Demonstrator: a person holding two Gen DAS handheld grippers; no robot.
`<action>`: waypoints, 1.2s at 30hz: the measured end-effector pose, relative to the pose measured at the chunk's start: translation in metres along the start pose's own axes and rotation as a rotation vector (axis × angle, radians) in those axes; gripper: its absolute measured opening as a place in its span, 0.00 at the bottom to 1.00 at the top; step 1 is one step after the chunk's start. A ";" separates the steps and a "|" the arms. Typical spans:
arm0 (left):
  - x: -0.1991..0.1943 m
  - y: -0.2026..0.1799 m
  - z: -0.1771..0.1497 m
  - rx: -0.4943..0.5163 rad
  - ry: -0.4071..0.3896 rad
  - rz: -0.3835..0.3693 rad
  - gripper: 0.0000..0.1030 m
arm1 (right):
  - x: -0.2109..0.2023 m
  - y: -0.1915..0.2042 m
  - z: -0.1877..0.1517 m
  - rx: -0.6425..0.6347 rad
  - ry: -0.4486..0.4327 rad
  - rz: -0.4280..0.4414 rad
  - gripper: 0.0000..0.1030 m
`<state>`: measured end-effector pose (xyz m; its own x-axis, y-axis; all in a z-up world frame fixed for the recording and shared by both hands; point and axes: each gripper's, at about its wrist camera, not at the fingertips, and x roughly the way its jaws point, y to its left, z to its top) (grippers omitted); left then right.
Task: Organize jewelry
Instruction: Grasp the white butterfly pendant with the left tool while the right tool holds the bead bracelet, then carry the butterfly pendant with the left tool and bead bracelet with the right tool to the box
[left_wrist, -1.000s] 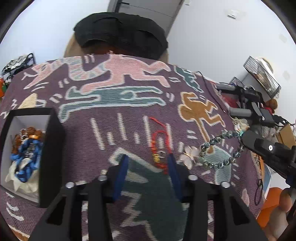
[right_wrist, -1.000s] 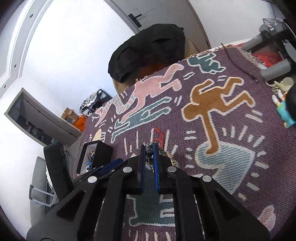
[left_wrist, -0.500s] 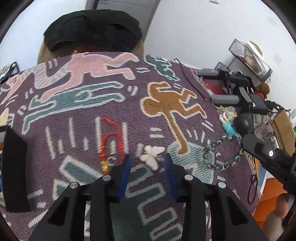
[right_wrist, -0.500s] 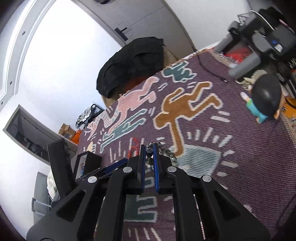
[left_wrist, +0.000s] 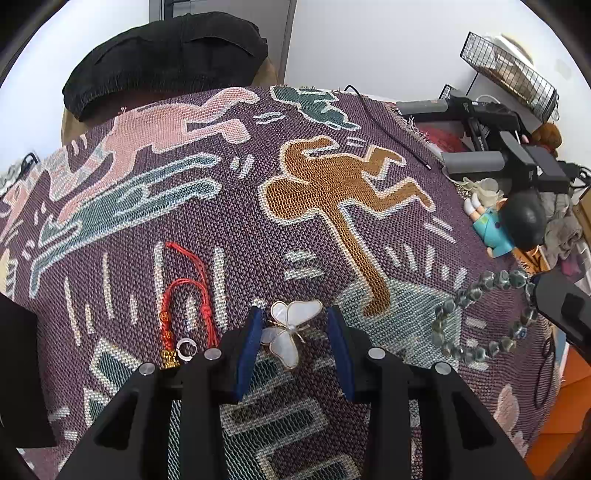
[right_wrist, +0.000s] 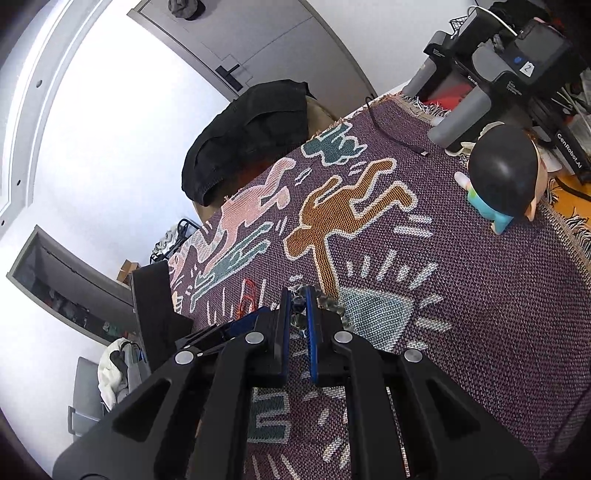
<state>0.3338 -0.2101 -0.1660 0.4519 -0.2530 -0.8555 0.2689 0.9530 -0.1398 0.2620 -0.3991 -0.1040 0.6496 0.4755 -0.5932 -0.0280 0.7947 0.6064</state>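
Your left gripper (left_wrist: 295, 332) has slid from the red cord bracelet (left_wrist: 184, 314) to the butterfly brooch (left_wrist: 286, 332) — lower centre, between parted jaws, ungripped. Your right gripper (right_wrist: 298, 306) stays clenched on the beaded bracelet (left_wrist: 480, 317).

Left gripper (left_wrist: 295, 334) parted — pointing steeply down, right gripper (right_wrist: 298, 308) clamped

The right tongs (right_wrist: 298, 295) are clamped on a dark beaded bracelet (right_wrist: 328, 303) above the patterned purple cloth (right_wrist: 480, 302) covering the counter. A round-headed figurine (right_wrist: 498, 177) (in a blue outfit) stands far right, near black equipment (right_wrist: 491, 66).
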 end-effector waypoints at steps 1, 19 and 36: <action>0.002 0.000 0.001 0.001 0.007 0.006 0.34 | 0.000 -0.001 0.000 0.003 0.001 0.001 0.09; -0.004 0.004 0.002 0.030 0.020 0.013 0.22 | 0.006 0.004 -0.002 -0.004 0.010 0.007 0.09; -0.108 0.056 0.011 -0.005 -0.120 0.043 0.22 | 0.003 0.086 0.000 -0.120 -0.001 0.074 0.09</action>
<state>0.3092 -0.1316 -0.0758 0.5618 -0.2293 -0.7948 0.2426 0.9642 -0.1068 0.2615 -0.3295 -0.0533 0.6430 0.5344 -0.5485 -0.1666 0.7968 0.5809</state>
